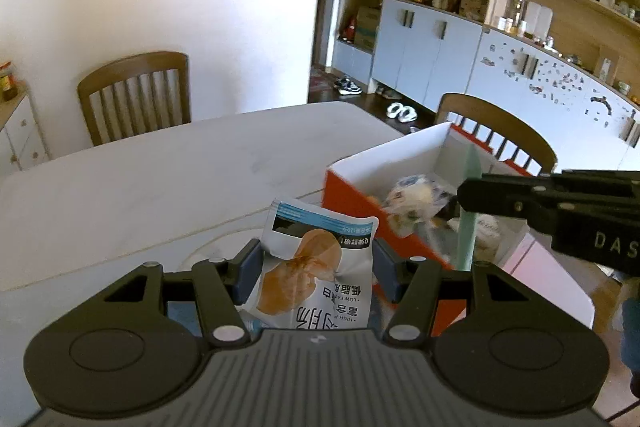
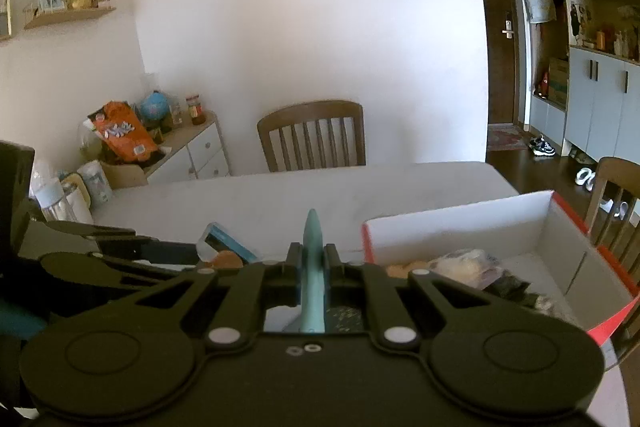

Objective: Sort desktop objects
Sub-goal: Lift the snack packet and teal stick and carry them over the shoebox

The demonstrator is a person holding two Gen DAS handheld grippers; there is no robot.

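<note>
White-blue snack packet [image 1: 316, 267]; mint-green stick [image 2: 313, 267]; red-white box [image 1: 400, 163].

bright daylight; fisheye bending at edges; slight motion blur

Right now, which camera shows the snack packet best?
The left wrist view: the snack packet fills the middle, print readable, clamped in the left gripper. The right wrist view shows only its top corner behind the right gripper.
</note>
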